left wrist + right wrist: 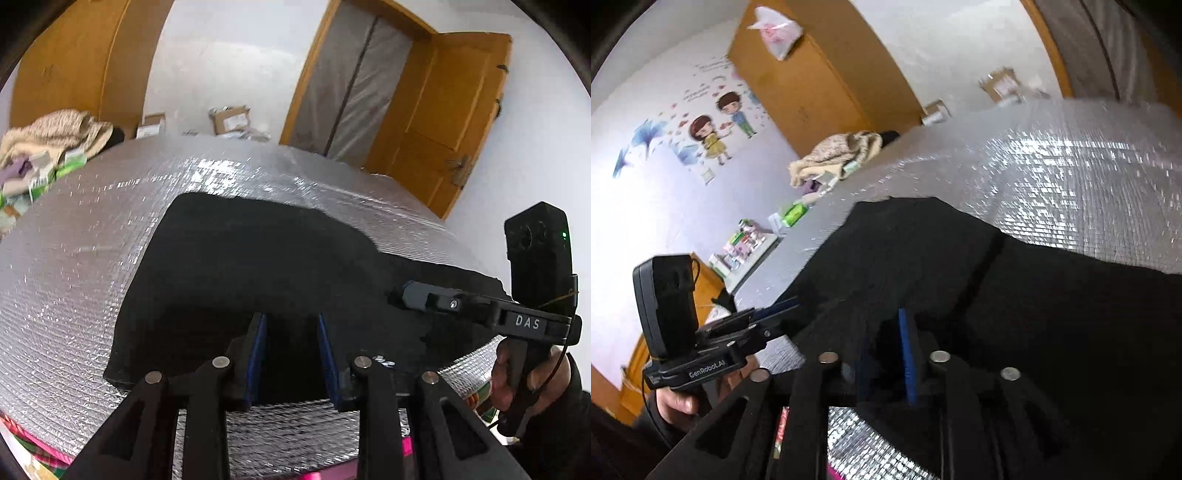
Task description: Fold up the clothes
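A black garment [258, 258] lies spread on a silver quilted mat [92, 277], with its near edge close to the mat's front. My left gripper [291, 325] hovers over that near edge, its blue pads [258, 350] apart and only dark cloth seen below the gap. A hand holds my right gripper [406, 291] over the garment's right part. In the right wrist view the garment [997, 295] fills the middle. My right gripper [884, 332] is just above it with a gap between its blue pads [907, 354]. My left gripper [790, 310] points in from the left.
A heap of beige cloth [55, 129] and small green packets [794, 214] sit along the mat's far left side. Cardboard boxes [229, 120] lie beyond the far edge. An open wooden door [443, 110] stands at the back right. Bare silver mat [1052, 166] surrounds the garment.
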The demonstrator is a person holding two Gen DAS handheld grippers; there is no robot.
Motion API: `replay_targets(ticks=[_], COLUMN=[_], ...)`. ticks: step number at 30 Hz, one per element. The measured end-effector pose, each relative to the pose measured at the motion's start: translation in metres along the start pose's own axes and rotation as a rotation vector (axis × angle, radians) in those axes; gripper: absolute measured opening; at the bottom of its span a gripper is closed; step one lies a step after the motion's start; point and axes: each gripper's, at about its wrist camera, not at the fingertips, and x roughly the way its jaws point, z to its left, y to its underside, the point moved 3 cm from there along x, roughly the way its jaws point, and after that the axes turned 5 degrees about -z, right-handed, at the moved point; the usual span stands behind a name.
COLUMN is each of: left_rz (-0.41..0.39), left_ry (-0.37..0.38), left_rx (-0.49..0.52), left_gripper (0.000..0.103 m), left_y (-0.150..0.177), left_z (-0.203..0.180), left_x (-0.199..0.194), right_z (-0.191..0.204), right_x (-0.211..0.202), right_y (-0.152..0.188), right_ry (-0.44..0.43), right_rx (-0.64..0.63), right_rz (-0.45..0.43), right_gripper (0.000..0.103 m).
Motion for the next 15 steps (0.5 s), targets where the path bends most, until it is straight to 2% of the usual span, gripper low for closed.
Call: replay_targets(ticks=[2,5,10,15], left_rz=[0.017,0.061,0.028,0.002], left_ry=[0.003,-0.022,-0.042,-0.036], left_rx=[0.022,0.044,0.081,0.046], left_gripper=[0.029,0.030,0.030,0.030], left_y=[0.006,0.018,0.024,0.027], left_z=[-0.007,-0.010,-0.013,-0.011], left_x=[0.004,0.018,0.019,0.020], right_z=[0.004,-0.003,-0.007,-0.007], right_x=[-0.004,0.004,0.011,0.011], right_y=[0.004,0.017,0.021,0.025], right_ry=[-0.003,0.059,0.103,0.107], right_rx=[-0.027,-0.032,-0.057,-0.058], right_rz=[0.001,0.023,0.024,0.005], right_gripper=[0.022,0.022,0.025,0.025])
